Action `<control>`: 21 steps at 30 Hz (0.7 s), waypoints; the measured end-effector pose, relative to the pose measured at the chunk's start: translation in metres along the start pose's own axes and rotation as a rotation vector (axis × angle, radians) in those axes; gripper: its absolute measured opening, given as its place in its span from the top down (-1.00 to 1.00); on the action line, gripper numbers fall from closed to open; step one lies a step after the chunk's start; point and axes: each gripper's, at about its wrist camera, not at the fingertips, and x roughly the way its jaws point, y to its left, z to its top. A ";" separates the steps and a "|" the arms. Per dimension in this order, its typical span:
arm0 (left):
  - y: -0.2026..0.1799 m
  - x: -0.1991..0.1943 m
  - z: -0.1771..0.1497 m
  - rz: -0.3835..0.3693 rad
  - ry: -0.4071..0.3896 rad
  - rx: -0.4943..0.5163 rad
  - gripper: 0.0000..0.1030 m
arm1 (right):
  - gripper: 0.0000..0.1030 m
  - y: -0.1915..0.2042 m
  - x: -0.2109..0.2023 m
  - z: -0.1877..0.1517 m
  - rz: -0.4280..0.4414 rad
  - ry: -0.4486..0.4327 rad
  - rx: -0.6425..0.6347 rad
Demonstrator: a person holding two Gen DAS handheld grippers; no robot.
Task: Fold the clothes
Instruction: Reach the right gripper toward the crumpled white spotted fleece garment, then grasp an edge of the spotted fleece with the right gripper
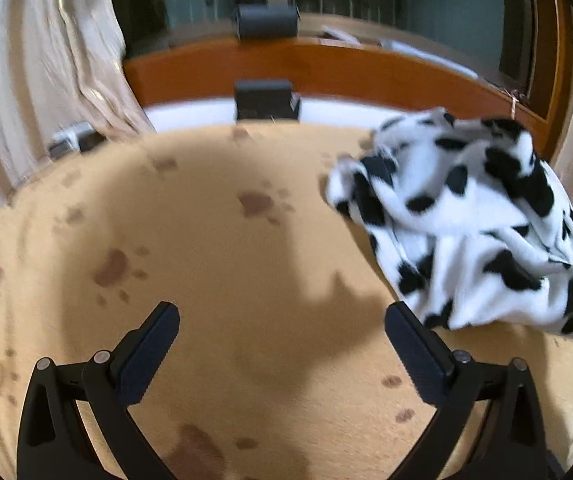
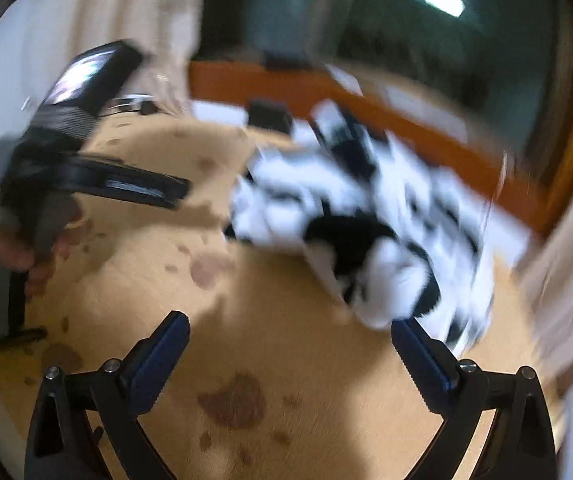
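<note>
The left gripper (image 1: 282, 324) and right gripper (image 2: 290, 334) hang over a soft tan blanket with brown paw prints (image 1: 214, 248), jaws wide apart and empty. Farther back, a crumpled black-and-white spotted cloth (image 1: 470, 216) lies on its right side.

My black-and-white cow-print garment (image 1: 470, 216) lies crumpled in 1 heap on the tan paw-print blanket (image 1: 222, 240), unfolded, toward its right side.

**Where things lie around the garment**

I see the garment (image 1: 466, 216) heaped on the blanket (image 1: 214, 248), toward its far right. Behind the garment runs the headboard (image 1: 326, 68). Left of the garment, my left gripper (image 2: 158, 194) hangs over the blanket.
</note>
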 end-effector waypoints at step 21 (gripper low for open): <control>0.013 -0.011 0.005 0.035 -0.087 -0.001 -1.00 | -0.26 0.031 0.071 0.007 -0.095 0.072 -0.545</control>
